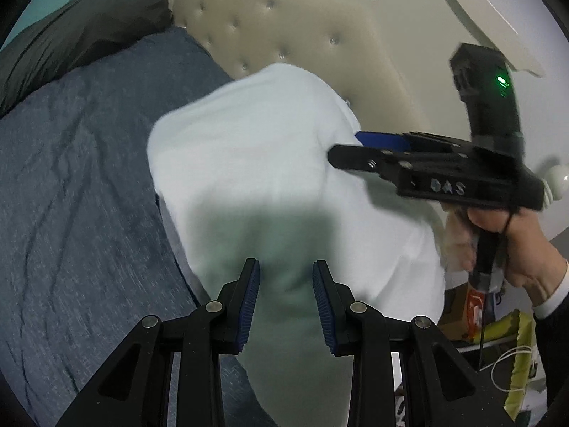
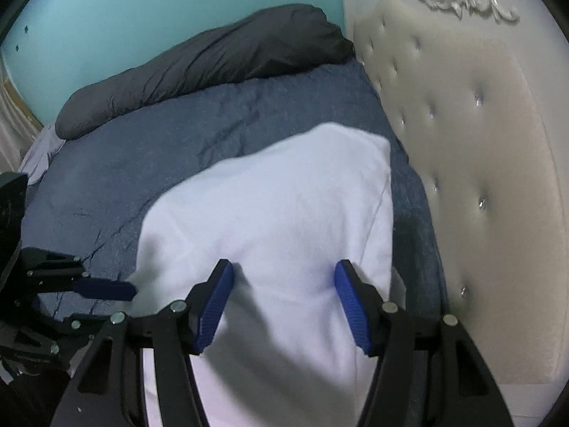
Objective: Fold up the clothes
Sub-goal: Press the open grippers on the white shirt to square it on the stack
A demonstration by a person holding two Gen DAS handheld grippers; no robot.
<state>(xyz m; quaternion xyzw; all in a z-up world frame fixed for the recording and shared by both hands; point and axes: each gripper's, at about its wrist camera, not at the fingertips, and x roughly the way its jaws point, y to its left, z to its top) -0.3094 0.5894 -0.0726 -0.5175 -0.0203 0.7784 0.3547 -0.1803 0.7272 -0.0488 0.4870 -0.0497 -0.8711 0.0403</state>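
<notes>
Plainly, garment: a white garment (image 2: pixel 277 213) lies on the blue bedspread (image 2: pixel 149 156), near the tufted headboard (image 2: pixel 473 163); it looks already folded into a rough block, though blur hides its edges.
Garment position: one corner reaches toward the headboard, the near part runs under both cameras.
Left hand-held gripper: left hand-held gripper (image 1: pixel 285 302) hangs over the near part of the cloth, blue pads (image 1: pixel 251 306) partly apart with only fabric showing in the gap; I cannot tell whether they pinch a fold or merely hover.
Right hand-held gripper: right hand-held gripper (image 2: pixel 284 306) stands wider, pads well apart above the white cloth, nothing visibly caught between them; in the left wrist view it reaches in from the side, its blue tip at the garment's edge, carried by the person's hand (image 1: pixel 512 235).
Step in hand (judged): likely smoothing or setting up the next fold of a partly folded piece.
Doing it well: take the two near corners level with each other, grip a single thickness of layers cleanly, lift just enough to clear the bedspread, and lay the edge over squarely so no crease gets trapped.
Risk: dragging the loose block askew, or catching the bedspread with the cloth.
Surroundings: a dark pillow (image 2: pixel 199 60) lies far back by the teal wall (image 2: pixel 149 10), well apart.
</notes>
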